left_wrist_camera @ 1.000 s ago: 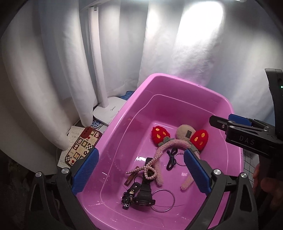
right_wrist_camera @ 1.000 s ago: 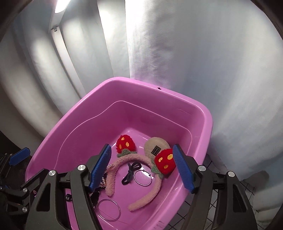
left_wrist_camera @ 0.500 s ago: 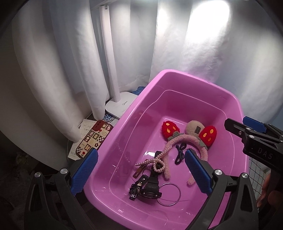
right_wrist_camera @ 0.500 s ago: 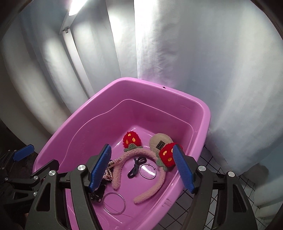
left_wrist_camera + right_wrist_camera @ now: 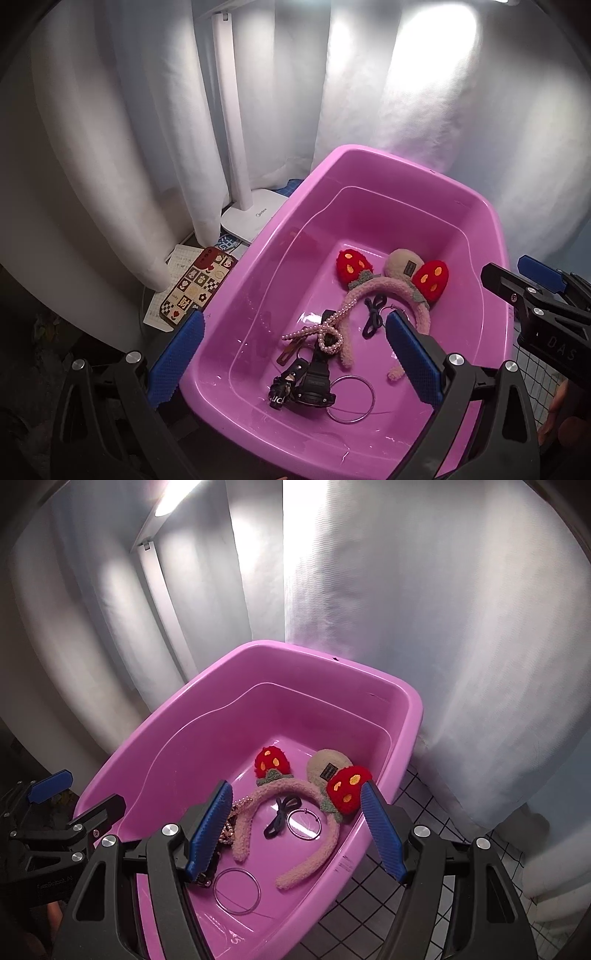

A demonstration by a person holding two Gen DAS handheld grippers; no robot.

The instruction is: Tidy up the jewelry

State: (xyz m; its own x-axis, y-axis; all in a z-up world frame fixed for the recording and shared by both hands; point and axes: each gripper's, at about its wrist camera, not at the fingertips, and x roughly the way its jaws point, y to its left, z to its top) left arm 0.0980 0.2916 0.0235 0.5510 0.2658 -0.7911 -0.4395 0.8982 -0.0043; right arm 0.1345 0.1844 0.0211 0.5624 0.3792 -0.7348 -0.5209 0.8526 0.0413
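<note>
Both claws spread, empty; headband [image 5: 291, 794] at 12 o'clock off right gripper [image 5: 297, 830], band's arch spanning its jaws; left gripper [image 5: 295, 362] farther

Left tool [image 5: 291, 363] jaws wide apart, empty, tilted downward, right tool [image 5: 295, 829] likewise spread, empty

Both claws have backed from the basin [image 5: 369, 206].
</note>
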